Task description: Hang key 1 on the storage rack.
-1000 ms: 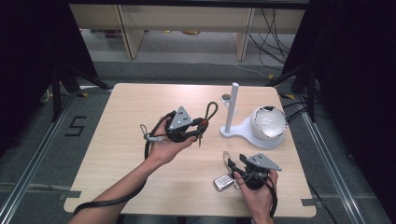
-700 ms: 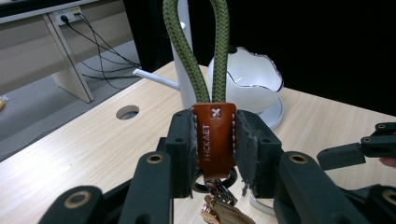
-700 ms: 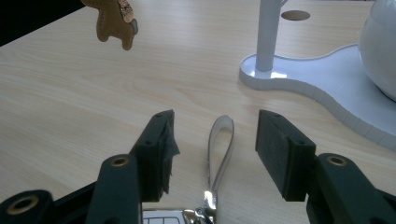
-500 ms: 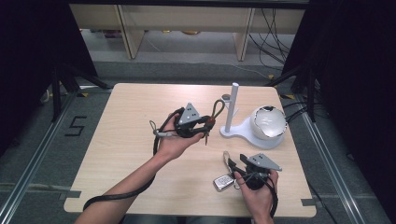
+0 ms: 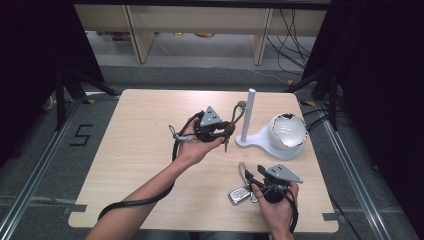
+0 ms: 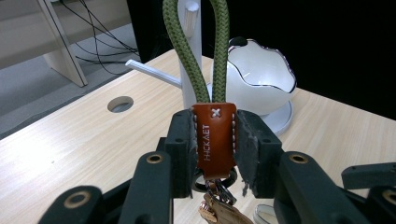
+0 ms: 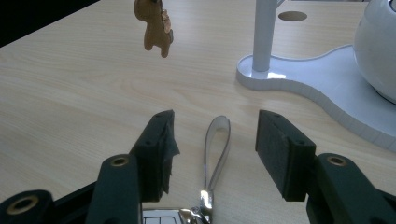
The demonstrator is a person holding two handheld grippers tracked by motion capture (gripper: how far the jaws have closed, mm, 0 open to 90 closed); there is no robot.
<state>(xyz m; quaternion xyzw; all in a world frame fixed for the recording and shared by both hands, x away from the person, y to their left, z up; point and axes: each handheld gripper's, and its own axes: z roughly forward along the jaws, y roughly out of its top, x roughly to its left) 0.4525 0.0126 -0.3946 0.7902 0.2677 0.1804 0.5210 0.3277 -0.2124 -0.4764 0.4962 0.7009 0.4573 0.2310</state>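
- Two grippers at work over the desk. The left gripper has its fingers clamped on the brown leather tab of a key strap, whose green cord loop rises straight up from the fingers.
- Key relation: the loop's long axis runs upright, nearly parallel to the white post of the stand just behind it; in the high view the left gripper sits just beside the post, while the right gripper is well apart from it. By this reading, the left hand is the one placed to hang the loop on the post or its side peg.
- Right gripper: fingers wide apart and holding nothing, straddling a pale strap loop that lies flat on the desk, long axis pointing away from the camera; a silver key fob lies at its near end.
- Small brown charm dangles below the left grip.
- Writing: the tab is stamped with letters that look like "HICKAET", read sideways.
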